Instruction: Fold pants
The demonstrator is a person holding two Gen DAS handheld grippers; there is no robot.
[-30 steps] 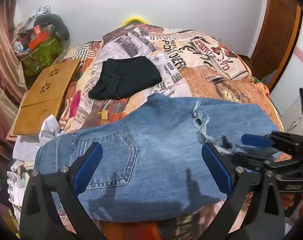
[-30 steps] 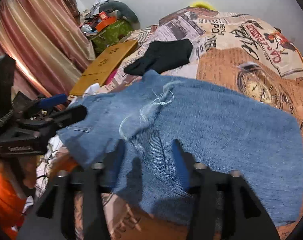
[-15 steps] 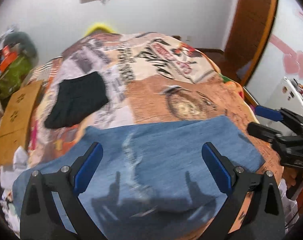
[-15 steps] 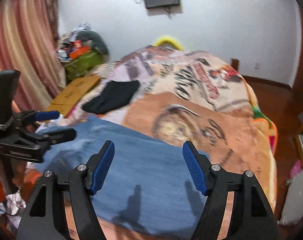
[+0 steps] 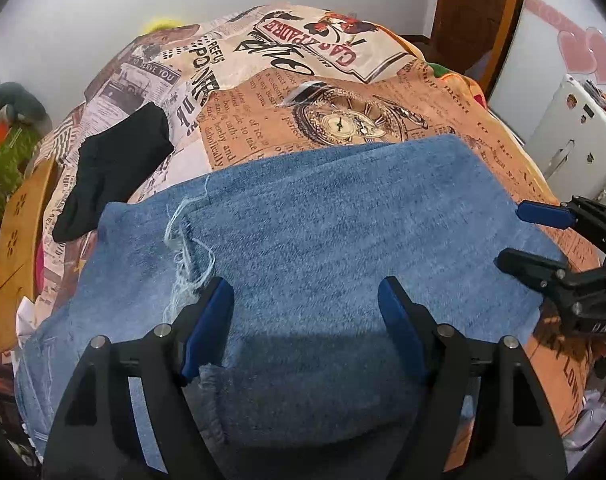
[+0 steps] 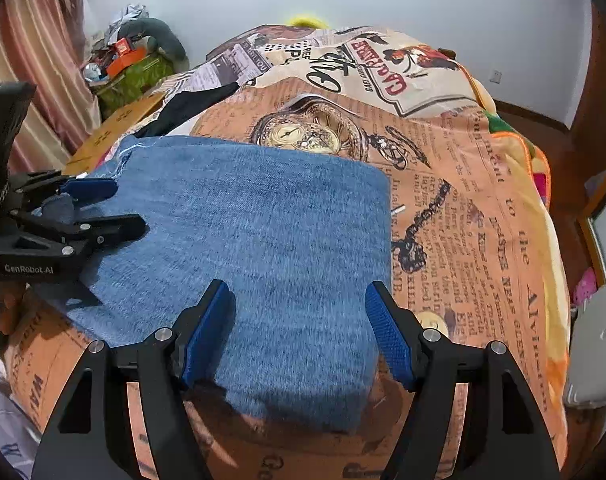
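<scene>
Jeans (image 5: 323, 248) lie flat on the bed (image 5: 443, 92), so the cloth is ready for a fold. Left gripper (image 5: 305, 316) jaws have just been closing over the near hem, gripping nothing; right gripper (image 6: 299, 320) jaws stand released over the jeans' near corner.

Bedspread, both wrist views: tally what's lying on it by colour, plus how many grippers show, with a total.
Blue: 1, the jeans
Black: 1, a dark garment beside the jeans
Grippers: 2, left gripper and right gripper, jaws apart over the denim; the left has just been closing
Total: 4, all over the newspaper-print bedspread
</scene>
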